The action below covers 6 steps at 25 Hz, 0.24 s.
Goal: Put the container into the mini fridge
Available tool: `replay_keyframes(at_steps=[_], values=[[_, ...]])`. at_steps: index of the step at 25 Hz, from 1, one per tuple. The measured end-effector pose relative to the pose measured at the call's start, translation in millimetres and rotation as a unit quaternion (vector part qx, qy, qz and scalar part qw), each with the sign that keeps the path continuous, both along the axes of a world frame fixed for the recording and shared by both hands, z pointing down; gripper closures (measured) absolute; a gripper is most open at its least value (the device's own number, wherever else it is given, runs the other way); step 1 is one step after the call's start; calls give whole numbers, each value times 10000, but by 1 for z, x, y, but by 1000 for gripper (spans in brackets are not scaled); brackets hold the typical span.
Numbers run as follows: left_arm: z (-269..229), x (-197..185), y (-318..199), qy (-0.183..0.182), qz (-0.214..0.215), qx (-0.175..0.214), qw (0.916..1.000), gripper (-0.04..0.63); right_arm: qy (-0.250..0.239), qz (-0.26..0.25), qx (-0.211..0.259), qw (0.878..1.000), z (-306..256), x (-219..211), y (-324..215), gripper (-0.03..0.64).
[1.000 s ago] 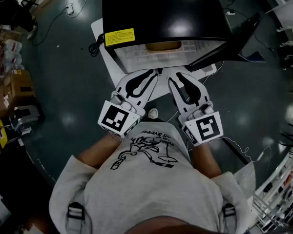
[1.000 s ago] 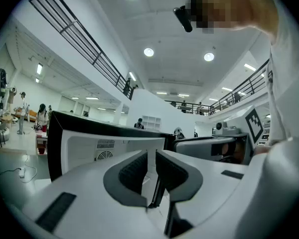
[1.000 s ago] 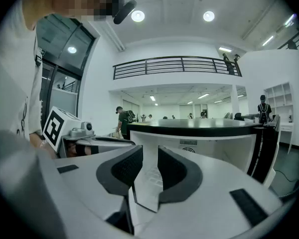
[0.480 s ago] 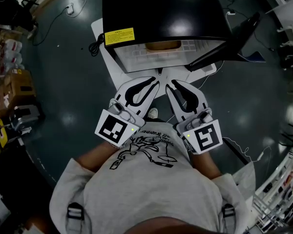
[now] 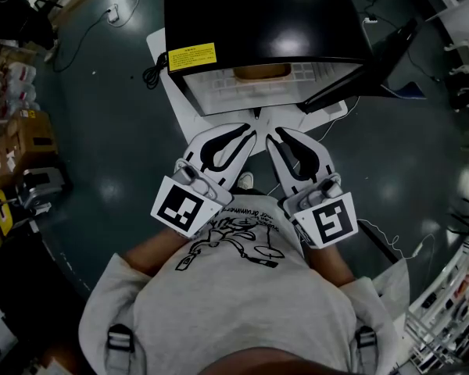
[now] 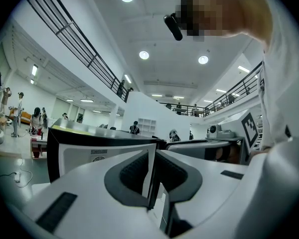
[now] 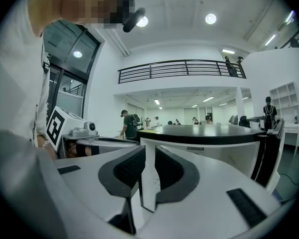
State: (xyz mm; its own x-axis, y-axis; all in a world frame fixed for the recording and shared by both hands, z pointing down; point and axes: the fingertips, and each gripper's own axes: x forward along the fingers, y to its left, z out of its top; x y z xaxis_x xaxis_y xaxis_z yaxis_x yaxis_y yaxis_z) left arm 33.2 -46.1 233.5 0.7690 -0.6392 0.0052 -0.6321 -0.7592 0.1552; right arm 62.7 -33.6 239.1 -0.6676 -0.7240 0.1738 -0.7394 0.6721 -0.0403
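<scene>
The black mini fridge (image 5: 266, 14) stands on the floor in front of me, its door (image 5: 367, 65) swung open to the right. A tan container (image 5: 259, 73) sits on the white shelf (image 5: 219, 88) inside. Both grippers hang close to my chest, short of the fridge, tips angled toward each other. My left gripper (image 5: 252, 133) is shut, with nothing in it; in the left gripper view (image 6: 152, 153) its pads meet. My right gripper (image 5: 270, 134) has been closing and keeps a narrow gap with nothing in it, through which the fridge (image 7: 209, 143) shows in the right gripper view (image 7: 148, 153).
A white board (image 5: 158, 53) lies under the fridge, with a black cable (image 5: 150, 76) at its left. Cardboard boxes (image 5: 31, 135) and gear line the left edge. White cables (image 5: 391, 241) trail on the dark floor at right. My shoe (image 5: 245, 181) is below the grippers.
Both grippers have drawn back from the fridge toward my chest. The right jaws have narrowed.
</scene>
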Motion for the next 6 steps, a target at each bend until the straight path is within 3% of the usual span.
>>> replay_keyframes(at_steps=[6], values=[[-5,-3,-2,14,-12,-7,10000,541,35,24,-15,10000,-4,0,-3,543]])
